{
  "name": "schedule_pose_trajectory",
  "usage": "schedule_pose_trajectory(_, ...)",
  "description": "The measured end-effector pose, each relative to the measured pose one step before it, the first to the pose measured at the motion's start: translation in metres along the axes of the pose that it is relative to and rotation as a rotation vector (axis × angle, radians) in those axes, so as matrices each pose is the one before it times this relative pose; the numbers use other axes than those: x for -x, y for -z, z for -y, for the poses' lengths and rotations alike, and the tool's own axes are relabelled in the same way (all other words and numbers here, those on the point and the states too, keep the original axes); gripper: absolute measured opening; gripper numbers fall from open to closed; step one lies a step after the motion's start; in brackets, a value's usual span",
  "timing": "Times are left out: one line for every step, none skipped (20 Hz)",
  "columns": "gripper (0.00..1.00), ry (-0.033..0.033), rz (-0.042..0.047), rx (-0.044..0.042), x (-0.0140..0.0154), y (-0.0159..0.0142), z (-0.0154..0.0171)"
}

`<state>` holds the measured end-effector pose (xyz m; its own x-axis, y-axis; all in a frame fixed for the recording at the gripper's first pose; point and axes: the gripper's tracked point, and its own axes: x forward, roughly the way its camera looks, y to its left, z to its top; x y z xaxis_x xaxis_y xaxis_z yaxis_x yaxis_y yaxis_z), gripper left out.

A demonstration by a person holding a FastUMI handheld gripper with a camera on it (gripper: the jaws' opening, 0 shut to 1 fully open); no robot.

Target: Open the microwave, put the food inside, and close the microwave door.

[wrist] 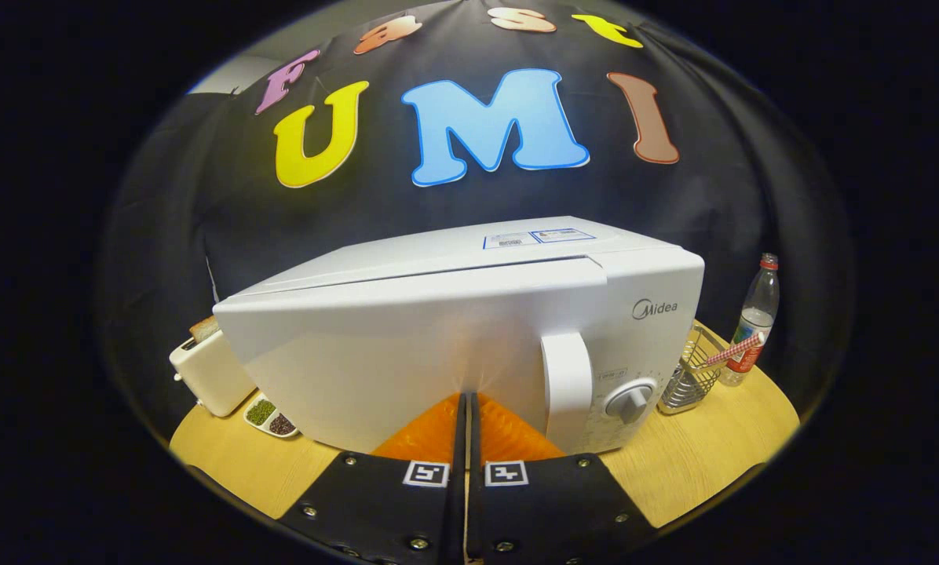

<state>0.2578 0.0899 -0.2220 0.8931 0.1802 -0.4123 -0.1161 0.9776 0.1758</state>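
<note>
Gripper view, tool closed against Midea microwave

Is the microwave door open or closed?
Almost closed. The microwave door still angles slightly out from the body on its left side. The gripper, fingers together, has its tips against it.

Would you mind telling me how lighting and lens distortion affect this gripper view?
Gripper view: the fisheye bows the microwave and the table edge; light is even, with a soft sheen on the door above the closed gripper and dimness toward the toaster; the water bottle stays sharp.
</note>
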Motion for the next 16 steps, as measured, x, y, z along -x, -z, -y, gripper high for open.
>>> schedule_pose_trajectory(0.02, -0.00979, -0.02044, -0.02679, -0.00060, 0.00174, -0.00100)
schedule_pose_trajectory(0.05, -0.00153, 0.00587, -0.00236, -0.00174, -0.00116, -0.00128)
schedule_pose_trajectory(0.05, 0.00611, -0.00457, 0.00612, 0.00160, 0.00267, -0.00074)
schedule_pose_trajectory(0.05, -0.00072, 0.00635, 0.00144, 0.00362, -0.00332, -0.00218)
schedule_pose_trajectory(0.05, 0.00024, 0.01549, 0.00372, 0.00498, -0.00380, -0.00043)
schedule_pose_trajectory(0.05, 0.00321, 0.01085, 0.00293, 0.00533, -0.00448, -0.00003)
schedule_pose_trajectory(0.05, -0.00256, 0.00802, 0.00228, 0.00656, -0.00294, -0.00143)
schedule_pose_trajectory(0.05, -0.00066, 0.01154, 0.00763, 0.00731, -0.00430, -0.00128)
schedule_pose_trajectory(0.05, 0.00209, 0.01781, 0.01197, 0.00856, -0.00489, -0.00074)
schedule_pose_trajectory(0.05, 0.00183, 0.01665, 0.01170, 0.00736, -0.00564, -0.00066)
schedule_pose_trajectory(0.05, -0.00040, 0.01296, 0.00736, 0.00875, -0.00478, -0.00171)
schedule_pose_trajectory(0.05, -0.00278, 0.01225, 0.00556, 0.00890, -0.00492, -0.00253)
schedule_pose_trajectory(0.05, -0.00091, 0.01313, 0.00600, 0.00986, -0.00456, -0.00243)
schedule_pose_trajectory(0.05, -0.00256, 0.01363, 0.00598, 0.00968, -0.00465, -0.00194)
schedule_pose_trajectory(0.05, -0.00222, 0.01357, 0.00745, 0.00947, -0.00435, -0.00226)
schedule_pose_trajectory(0.05, -0.00091, 0.01325, 0.00811, 0.00972, -0.00520, -0.00140)
